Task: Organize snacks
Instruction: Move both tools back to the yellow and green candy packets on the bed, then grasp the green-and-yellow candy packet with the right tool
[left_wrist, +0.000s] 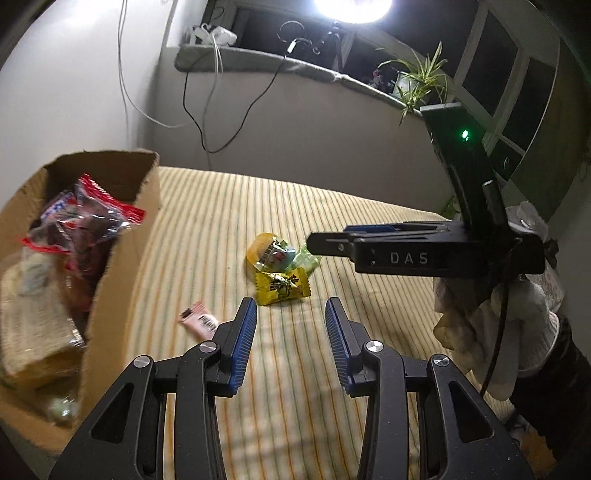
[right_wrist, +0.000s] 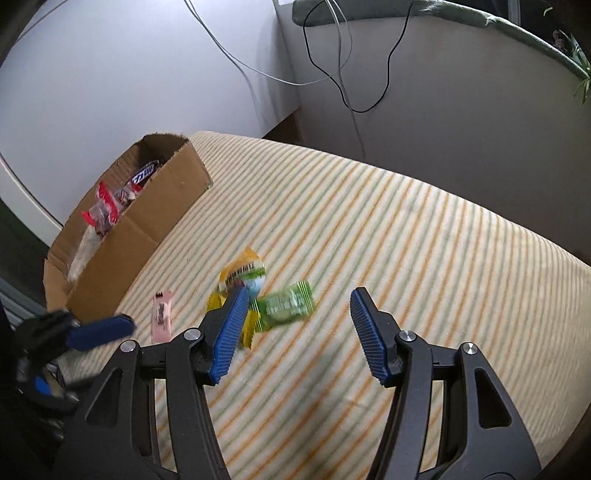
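Your left tongs (left_wrist: 290, 308) hang above the striped cloth (left_wrist: 369, 221), their blue pads parted with nothing between them. Your right tongs (right_wrist: 299, 299) stand wider apart, likewise empty, over the same cloth; in the left wrist view they enter from the right, carried by a white-gloved hand (left_wrist: 491, 332). Whether the cloth covers a bed or a desk cannot be told. The loose snacks lie in a small cluster near the middle of the cloth: a yellow wrapped snack (left_wrist: 282, 286) nearest your left tongs, a round packet with a yellow edge and printed top (left_wrist: 271, 253) touching it on the far side, and a green wrapped snack (right_wrist: 286, 304) touching both. In the right wrist view the left pad of your right tongs overlaps the yellow snack and the round packet, while the green snack lies between the two pads but below them. A pink wrapped snack (right_wrist: 161, 312) lies apart from the cluster, between it and the cardboard box (right_wrist: 147, 236). The box stands at the left edge of the cloth, open at the top, holding a clear bag with red edges (left_wrist: 88, 221) and other packets. Cables (right_wrist: 332, 74) hang down the wall behind, and a plant (left_wrist: 421, 79) sits on the window ledge under a bright lamp (left_wrist: 351, 9).
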